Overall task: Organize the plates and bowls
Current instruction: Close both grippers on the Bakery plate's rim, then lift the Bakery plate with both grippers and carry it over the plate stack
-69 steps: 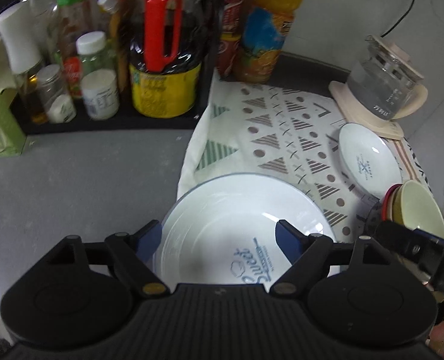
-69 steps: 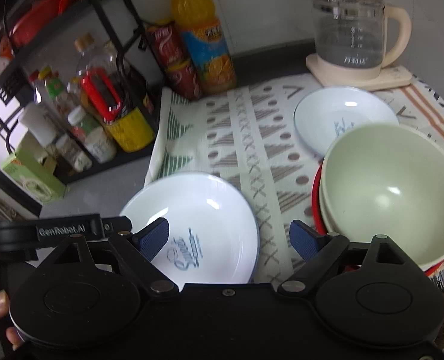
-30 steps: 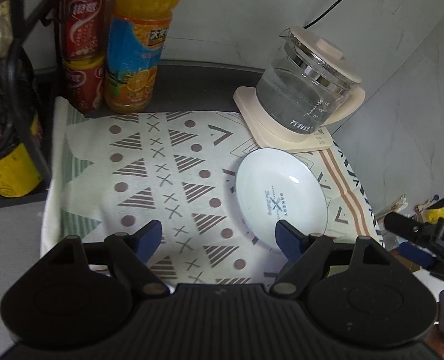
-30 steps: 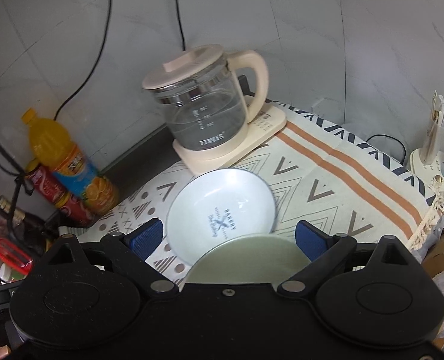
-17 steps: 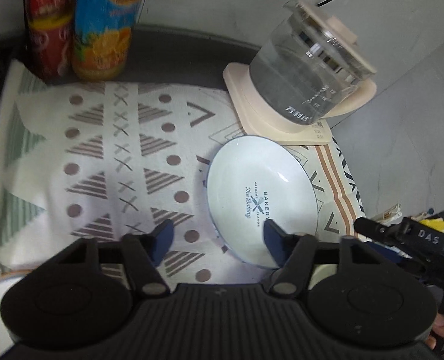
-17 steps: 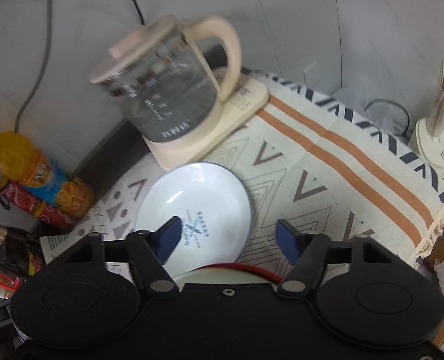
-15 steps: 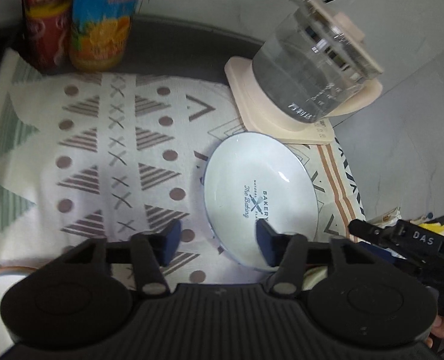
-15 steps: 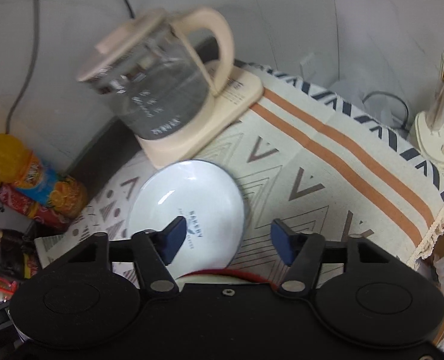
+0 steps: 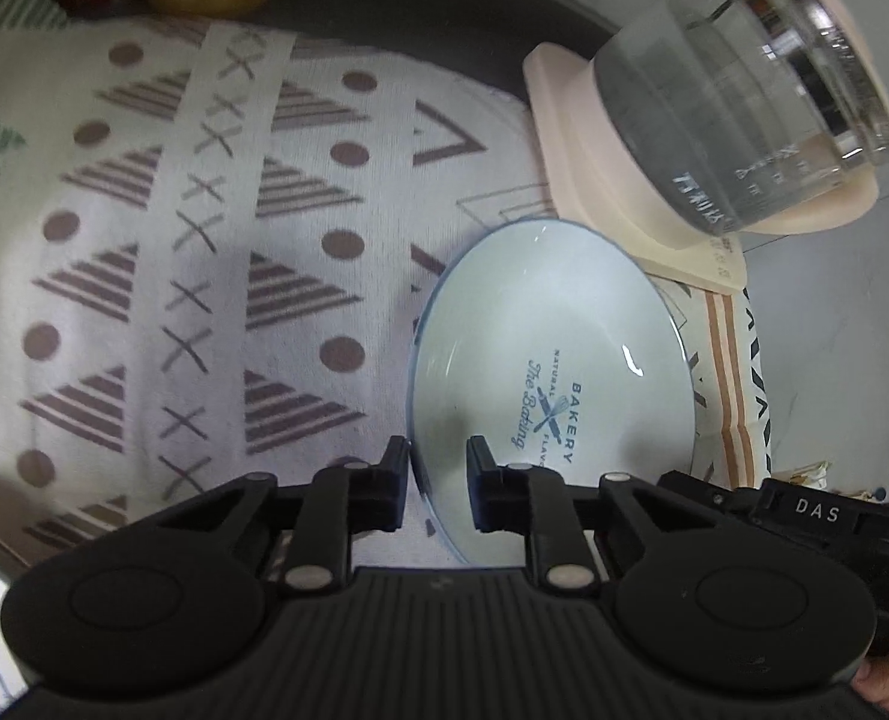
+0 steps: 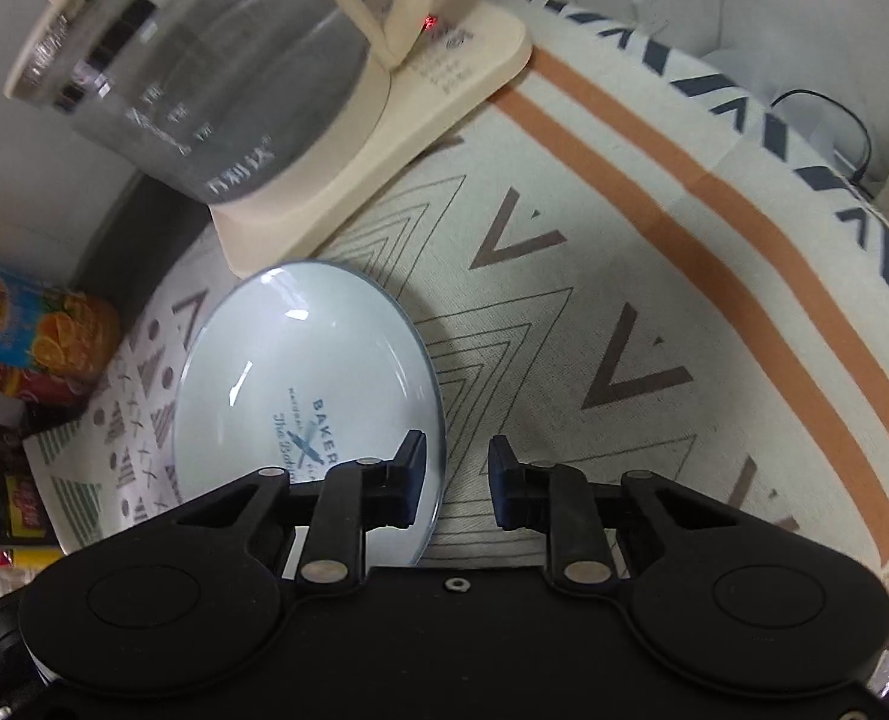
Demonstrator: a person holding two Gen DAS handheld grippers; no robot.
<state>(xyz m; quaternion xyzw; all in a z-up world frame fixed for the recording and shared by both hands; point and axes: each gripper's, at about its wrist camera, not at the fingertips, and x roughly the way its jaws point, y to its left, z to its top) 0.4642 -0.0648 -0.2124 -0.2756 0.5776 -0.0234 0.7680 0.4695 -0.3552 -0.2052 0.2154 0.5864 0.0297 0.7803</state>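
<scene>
**Both grippers at the bakery plate**

On the patterned cloth beside the glass kettle, the white plate lies flat, holding nothing. Left gripper straddles its near-left rim, jaws narrowed around it; right gripper straddles the opposite rim, jaws slightly apart.

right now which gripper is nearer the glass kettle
Neither is clearly nearer. The left gripper straddles the bakery plate's near-left rim; the right gripper straddles its right rim. The glass kettle sits beyond the plate from both.
</scene>
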